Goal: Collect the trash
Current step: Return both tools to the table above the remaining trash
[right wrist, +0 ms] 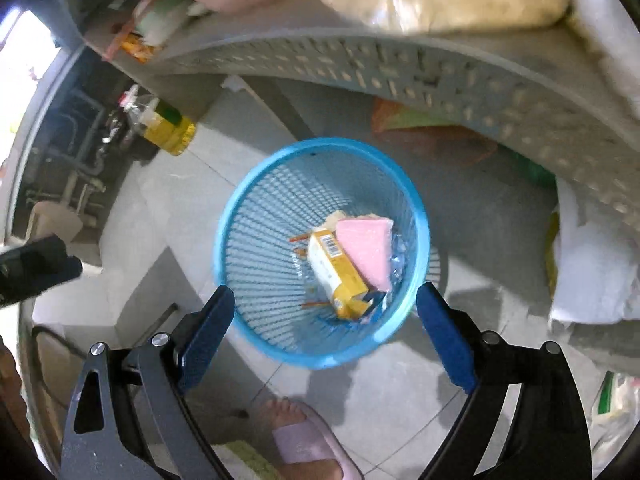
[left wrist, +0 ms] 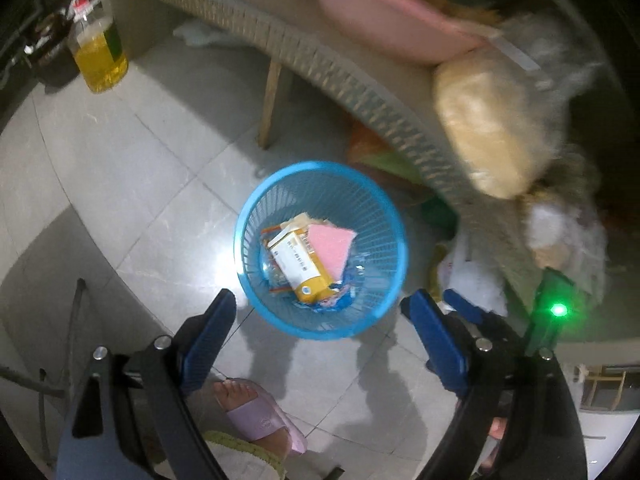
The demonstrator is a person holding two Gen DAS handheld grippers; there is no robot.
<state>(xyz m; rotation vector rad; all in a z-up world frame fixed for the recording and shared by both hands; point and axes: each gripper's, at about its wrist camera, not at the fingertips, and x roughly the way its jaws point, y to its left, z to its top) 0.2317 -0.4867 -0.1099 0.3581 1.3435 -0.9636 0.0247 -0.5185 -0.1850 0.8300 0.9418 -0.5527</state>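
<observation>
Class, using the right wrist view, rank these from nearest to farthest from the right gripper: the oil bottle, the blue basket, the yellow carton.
1. Blue basket: rim just ahead of the right gripper.
2. Yellow carton: lying inside the basket.
3. Oil bottle: far upper left, on the floor.

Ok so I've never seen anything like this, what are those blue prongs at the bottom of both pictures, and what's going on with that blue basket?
No robot here: a person holds a two-finger gripper in each hand, each carrying a wide-angle camera looking along its fingers. One picture comes from the left gripper, the other from the right gripper; the blue prongs are their fingers. Both stand open and hold nothing. Below them on the tiled floor sits a blue basket holding trash: a yellow and white carton, a pink piece and some wrappers. Behind it is a wicker table piled with bags, and a bottle of yellow liquid stands on the floor. The person's foot in a pink slipper shows below.
</observation>
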